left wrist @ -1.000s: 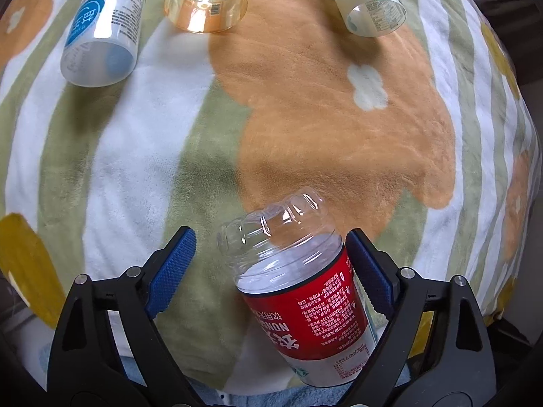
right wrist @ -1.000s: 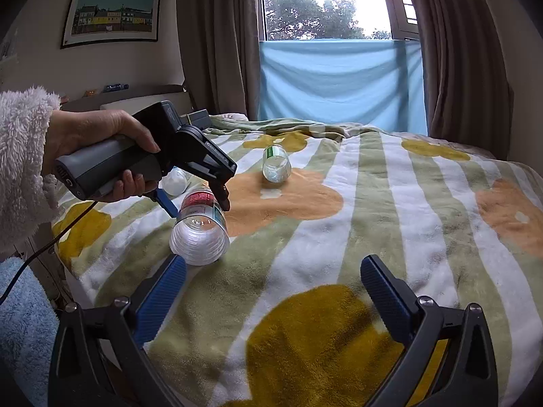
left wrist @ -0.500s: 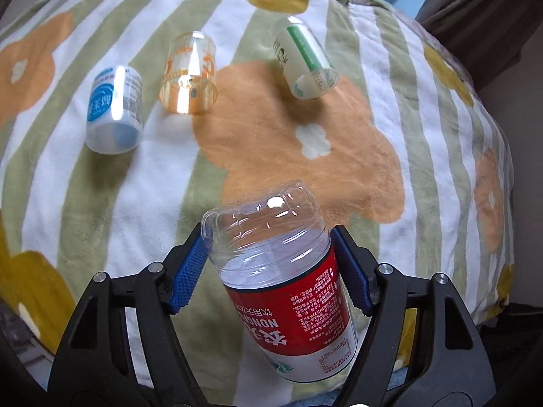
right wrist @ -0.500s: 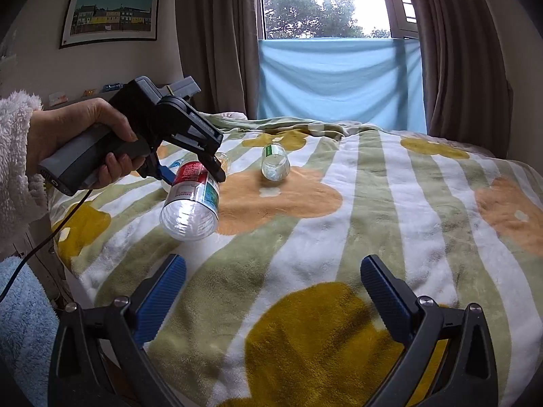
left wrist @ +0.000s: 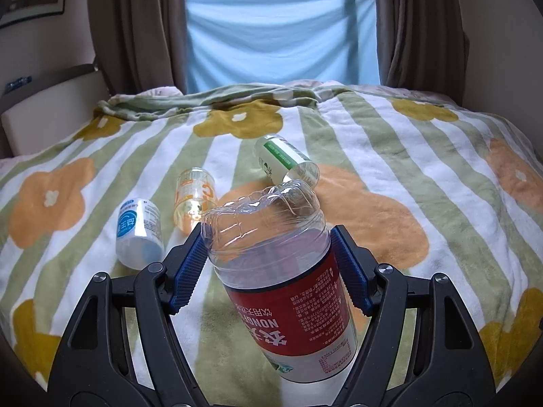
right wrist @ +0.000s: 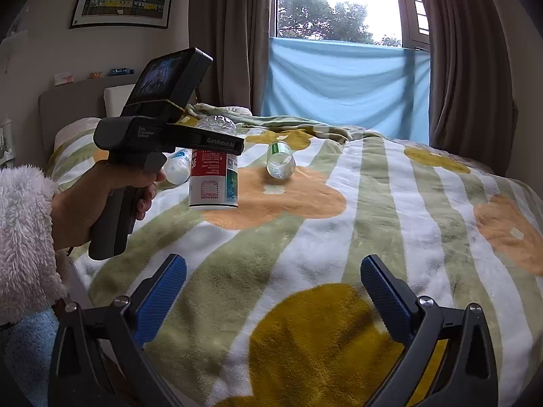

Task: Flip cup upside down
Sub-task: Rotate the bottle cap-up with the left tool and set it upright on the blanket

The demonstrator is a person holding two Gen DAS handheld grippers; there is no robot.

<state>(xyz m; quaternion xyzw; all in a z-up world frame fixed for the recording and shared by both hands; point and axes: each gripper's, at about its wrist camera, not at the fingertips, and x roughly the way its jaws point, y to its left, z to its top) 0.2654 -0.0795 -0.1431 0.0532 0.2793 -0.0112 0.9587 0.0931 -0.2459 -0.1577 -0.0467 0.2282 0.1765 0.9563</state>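
My left gripper [left wrist: 268,264] is shut on a clear plastic cup with a red label [left wrist: 288,291], cut from a bottle. Its blue pads press both sides near the ribbed closed end. In the right wrist view the left gripper [right wrist: 217,144] holds this cup [right wrist: 213,179] nearly upright above the blanket, ribbed closed end up, open rim down. My right gripper [right wrist: 273,291] is open and empty, low over the near part of the bed.
Three other cups lie on their sides on the flowered striped blanket [left wrist: 424,176]: blue-labelled [left wrist: 137,234], orange [left wrist: 195,196] and green-labelled [left wrist: 285,162]. The green one also shows in the right wrist view [right wrist: 280,161]. Curtains and a window stand behind the bed.
My left gripper shut on the red-labelled cup, lifted it off the blanket and turned it from lying on its side to nearly upright, rim down. The right gripper stayed still.
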